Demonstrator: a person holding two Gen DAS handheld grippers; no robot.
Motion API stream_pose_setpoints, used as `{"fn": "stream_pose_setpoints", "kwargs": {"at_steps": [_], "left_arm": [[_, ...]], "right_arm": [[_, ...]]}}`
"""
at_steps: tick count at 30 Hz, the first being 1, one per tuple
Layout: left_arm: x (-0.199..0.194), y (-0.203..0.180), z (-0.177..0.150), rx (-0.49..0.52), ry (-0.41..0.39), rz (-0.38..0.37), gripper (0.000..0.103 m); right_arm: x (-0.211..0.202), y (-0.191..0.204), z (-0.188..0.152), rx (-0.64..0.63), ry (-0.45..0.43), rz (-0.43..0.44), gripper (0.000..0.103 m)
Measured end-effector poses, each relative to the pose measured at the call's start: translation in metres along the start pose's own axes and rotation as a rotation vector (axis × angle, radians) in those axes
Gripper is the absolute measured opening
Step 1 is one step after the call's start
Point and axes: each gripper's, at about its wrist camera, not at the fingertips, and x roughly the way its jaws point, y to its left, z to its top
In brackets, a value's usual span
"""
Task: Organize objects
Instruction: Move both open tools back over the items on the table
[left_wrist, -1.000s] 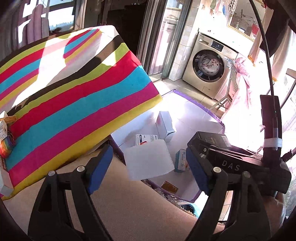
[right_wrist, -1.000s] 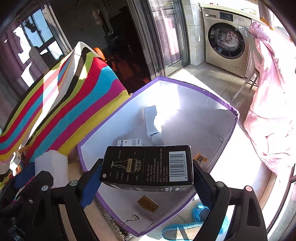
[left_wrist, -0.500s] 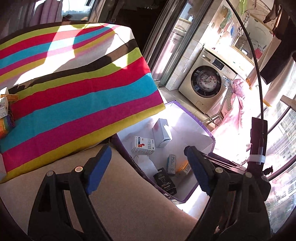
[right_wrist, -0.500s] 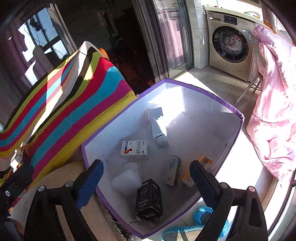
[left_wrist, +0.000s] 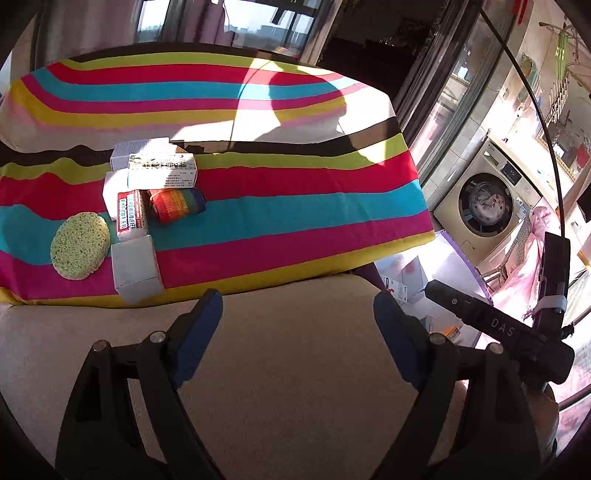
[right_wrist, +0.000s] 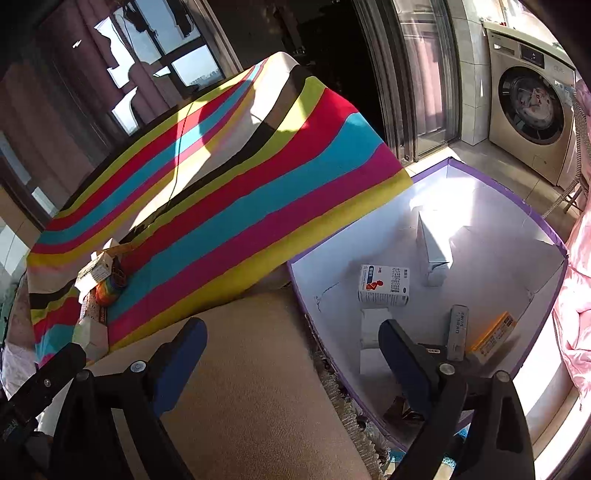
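- Over the tan cushion (left_wrist: 295, 387), in my left wrist view, my left gripper (left_wrist: 297, 317) hangs with its blue pads spread wide and nothing between them.
- Beyond the cushion lies the striped cloth (left_wrist: 295, 206), and on its left part sits a cluster of things: a round green sponge (left_wrist: 79, 245), a plain white box (left_wrist: 136, 267) just beside it, a red-labelled box (left_wrist: 131, 216), a rainbow roll (left_wrist: 177, 205) and a printed white box (left_wrist: 162, 171) at the back.
- At the right of this view I see my right gripper (left_wrist: 498, 328) from the side, a black bar with a cable rising from it; its jaws cannot be judged here.
- Past the cloth's right edge, part of the purple-rimmed bin (left_wrist: 476, 269) shows, and a washing machine (left_wrist: 487, 203) stands behind it.
- In my right wrist view, my right gripper (right_wrist: 291, 347) is spread wide and empty, its left pad over the tan cushion (right_wrist: 258, 387) and its right pad over the bin (right_wrist: 546, 236).
- Inside the bin lie a blue-and-white box (right_wrist: 384, 286), a tall white box (right_wrist: 432, 243), a slim grey box (right_wrist: 457, 330), an orange box (right_wrist: 493, 336) and a white packet (right_wrist: 373, 325); a black box (right_wrist: 428, 349) is mostly hidden behind my right pad.
- The same cluster of small things sits far left on the striped cloth (right_wrist: 240, 206), well apart from the bin.
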Motion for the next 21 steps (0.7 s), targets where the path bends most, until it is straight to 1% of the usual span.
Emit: {"fn": "stream_pose_setpoints", "kwargs": {"at_steps": [6,9,13,16,18,21], "left_arm": [[-0.029,0.066,-0.005,-0.121,-0.029,0.106,0.086],[-0.043,0.098,-0.007,-0.165,-0.045,0.166,0.086],[-0.052,0.137,-0.01,-0.211,-0.031,0.23,0.086],[-0.054,0.156,-0.009,-0.229,-0.013,0.255,0.086],[-0.052,0.164,-0.007,-0.229,0.001,0.261,0.089],[-0.037,0.168,0.001,-0.193,0.057,0.252,0.091]], "right_arm": [[0.006,0.022,-0.004,-0.038,0.02,0.025,0.095],[0.008,0.032,-0.004,-0.052,0.028,0.045,0.095],[0.013,0.053,-0.005,-0.084,0.031,0.073,0.095],[0.018,0.071,-0.007,-0.115,0.039,0.101,0.095],[0.02,0.084,-0.008,-0.147,0.033,0.115,0.095],[0.022,0.104,-0.009,-0.187,0.024,0.147,0.095]]}}
